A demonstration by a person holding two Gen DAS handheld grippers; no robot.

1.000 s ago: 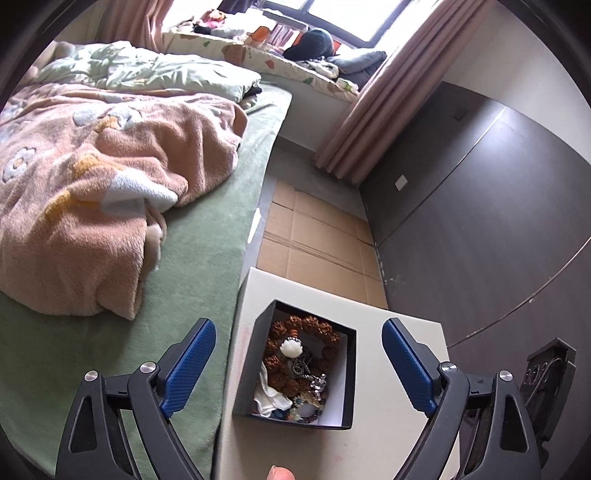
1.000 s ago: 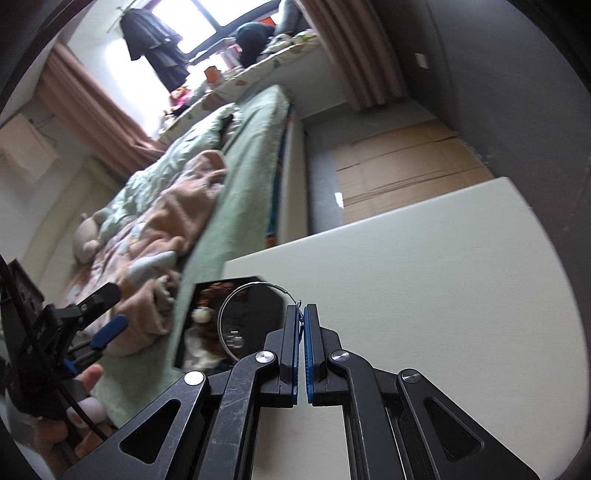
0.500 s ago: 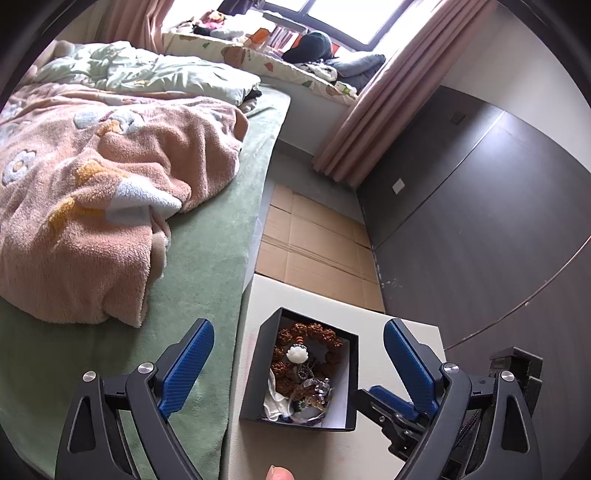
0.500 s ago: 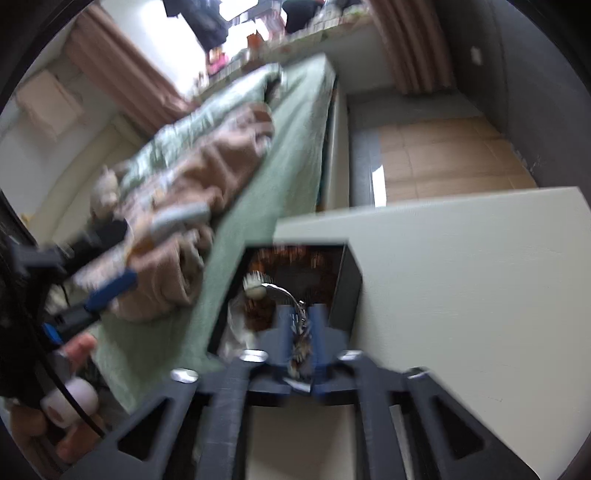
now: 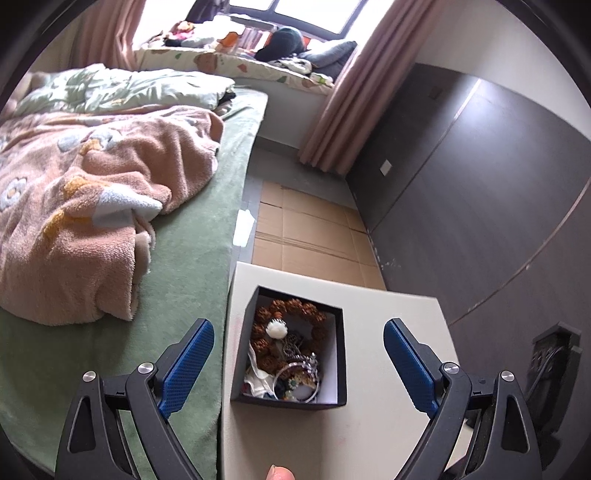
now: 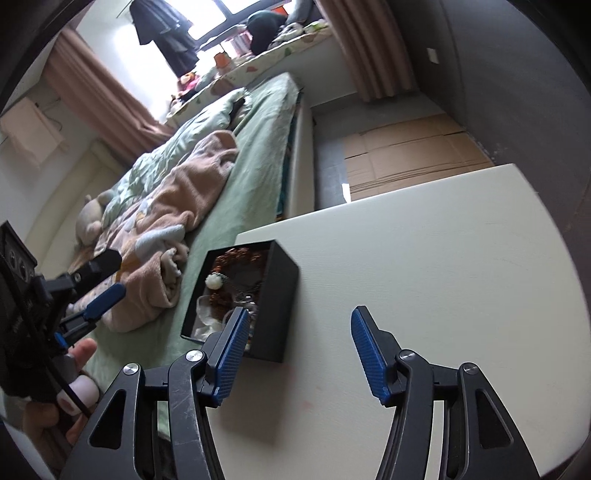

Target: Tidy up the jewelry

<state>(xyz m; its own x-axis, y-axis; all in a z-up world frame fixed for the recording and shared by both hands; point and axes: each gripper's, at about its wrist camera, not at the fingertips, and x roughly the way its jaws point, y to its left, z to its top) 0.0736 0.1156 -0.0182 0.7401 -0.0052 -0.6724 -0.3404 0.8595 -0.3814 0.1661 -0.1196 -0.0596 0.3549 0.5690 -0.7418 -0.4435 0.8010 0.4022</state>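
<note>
this was a home bedroom: a bed (image 5: 192, 258) with a rumpled blanket (image 5: 92, 206), curtains (image 5: 343, 107) at a window, clothes (image 6: 166, 33) hanging, cushions (image 5: 328, 51) along the sill.

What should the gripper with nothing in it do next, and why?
Probably draw the right gripper back from the black box. Its jaws are opening with nothing between them, the silver bangle lies in the box on the other jewelry, and the white table looks bare of further pieces.

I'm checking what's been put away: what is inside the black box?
The black box holds a brown bead bracelet, white bead, silver bangle, white cloth. Whatever lies beneath stays hidden.
</note>
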